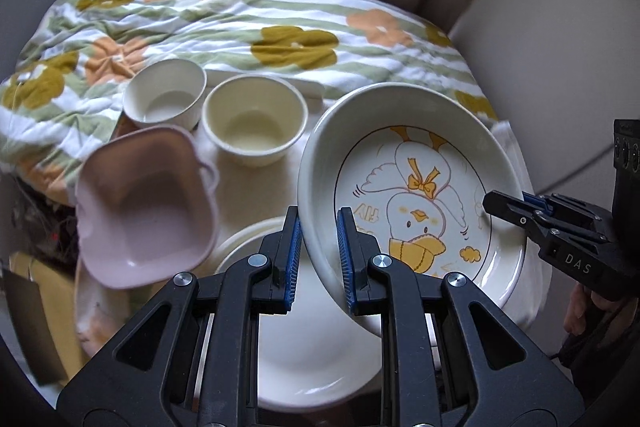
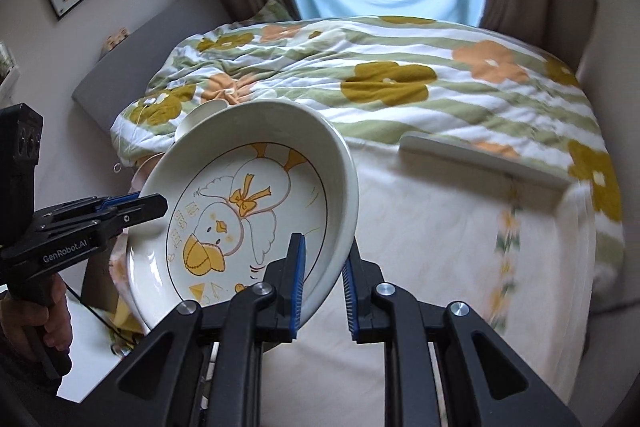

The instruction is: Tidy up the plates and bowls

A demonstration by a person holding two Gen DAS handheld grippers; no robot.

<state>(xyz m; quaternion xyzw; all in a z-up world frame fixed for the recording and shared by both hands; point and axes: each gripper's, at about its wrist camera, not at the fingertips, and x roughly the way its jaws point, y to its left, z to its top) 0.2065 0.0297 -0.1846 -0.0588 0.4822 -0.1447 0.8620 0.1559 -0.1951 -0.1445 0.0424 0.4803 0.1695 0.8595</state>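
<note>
A: Left wrist view: the glazed white ceramic plate with the yellow duck cartoon (image 1: 412,195) is lifted and tilted above the table's near edge, over a plain white plate (image 1: 316,347). The left gripper (image 1: 318,259) has its blue pads either side of the near rim; whether they're actually pinching, I cannot tell.

B: And the right gripper (image 2: 324,283)?

A: The same on the opposite rim: jaws straddling the raised wall, with a visible gap on the outer side.

B: How will it handle?

A: Stiff, fairly heavy, slick glaze, breakable, I'd judge. The upright rim is the only real hold; two opposed grips suit it.

B: Around it?

A: A pink squarish bowl with handles (image 1: 146,203) at the table's left edge, two cream round bowls (image 1: 165,93) (image 1: 254,119) toward the far edge, then the flowered striped quilt (image 1: 224,23).
</note>
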